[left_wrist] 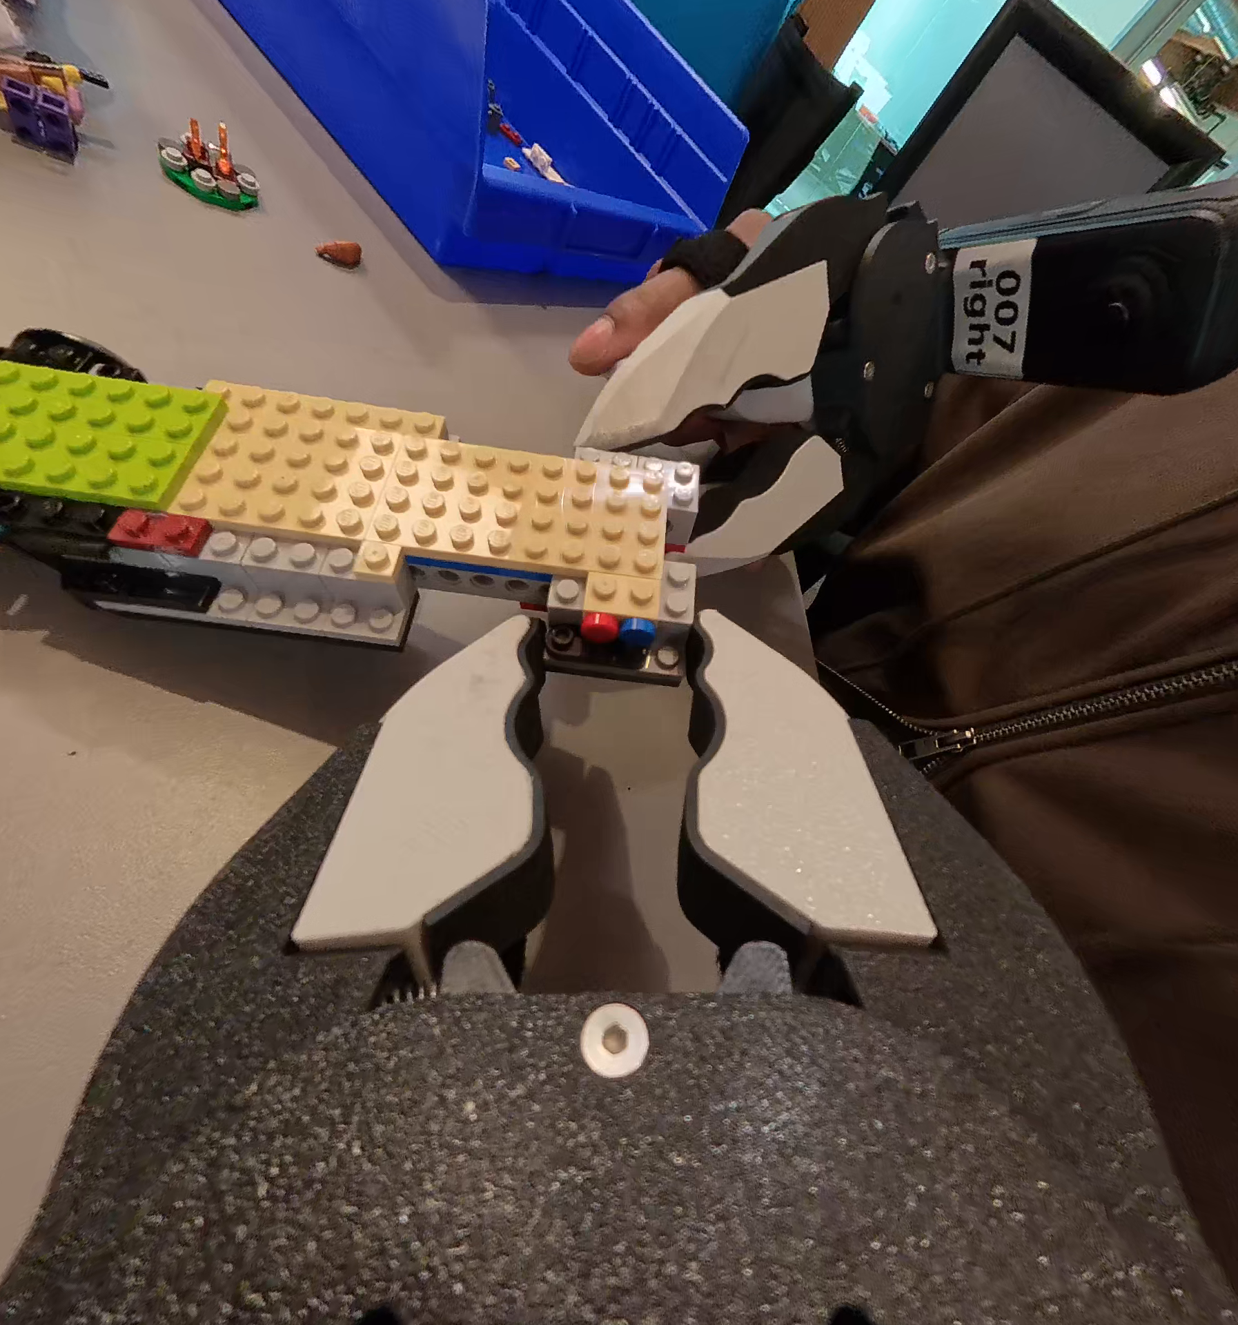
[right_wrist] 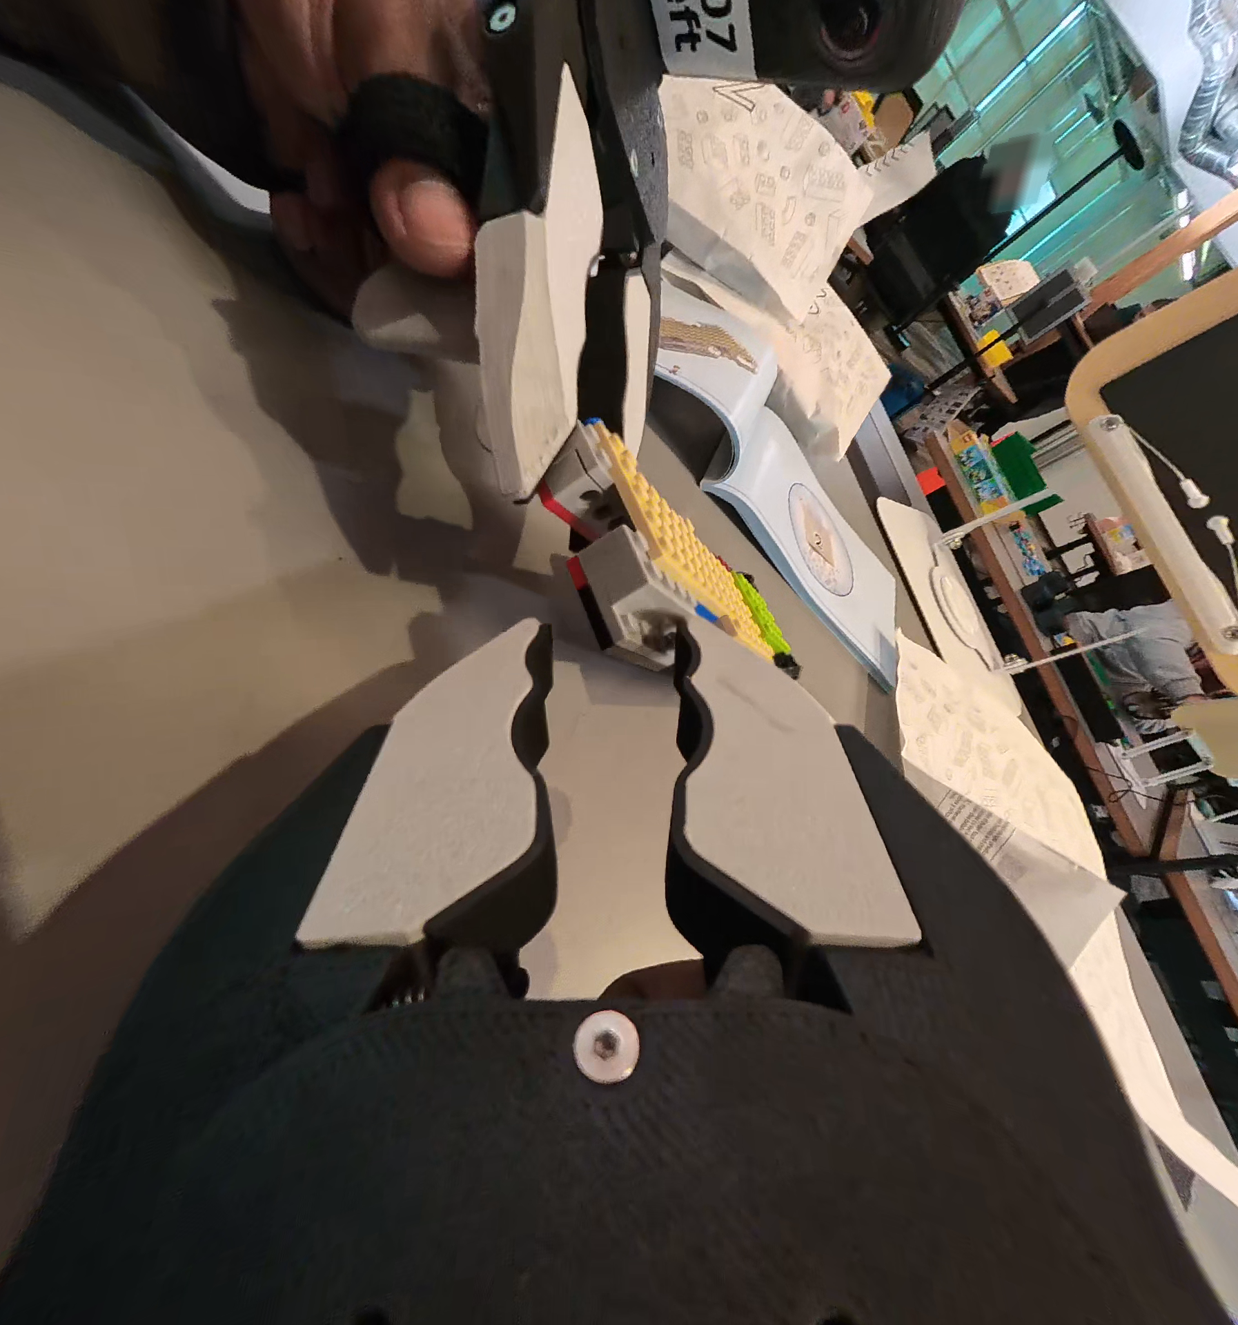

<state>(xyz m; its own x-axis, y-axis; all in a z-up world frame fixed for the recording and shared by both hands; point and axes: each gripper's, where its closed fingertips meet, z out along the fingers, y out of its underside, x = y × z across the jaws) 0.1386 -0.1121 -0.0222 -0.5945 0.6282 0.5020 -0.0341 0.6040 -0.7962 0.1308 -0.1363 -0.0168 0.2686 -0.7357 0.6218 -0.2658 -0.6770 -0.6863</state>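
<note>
Clamping the near end of the brick model (left_wrist: 415,502), your left gripper (left_wrist: 612,645) has both pads against a small dark plate with a red and a blue round stud, under the tan deck. Your right gripper (right_wrist: 612,645) stands partly spread and bare: its right fingertip (right_wrist: 684,645) sits just beside the model's grey corner block (right_wrist: 623,588), the other tip clear of it, and from the left wrist view its fingers straddle the white end of the model without visibly pressing. Each gripper body carries a white sticker with printed characters. The model lies on the grey table (left_wrist: 100,753). Only your left view shows the lime plate (left_wrist: 78,430), the blue bin (left_wrist: 501,129), a small green build (left_wrist: 207,168) and your brown zipped jacket (left_wrist: 1068,645). Only your right view shows the open instruction booklet (right_wrist: 802,545), printed paper sheets (right_wrist: 781,186) and cluttered shelves (right_wrist: 996,459) beyond.
</note>
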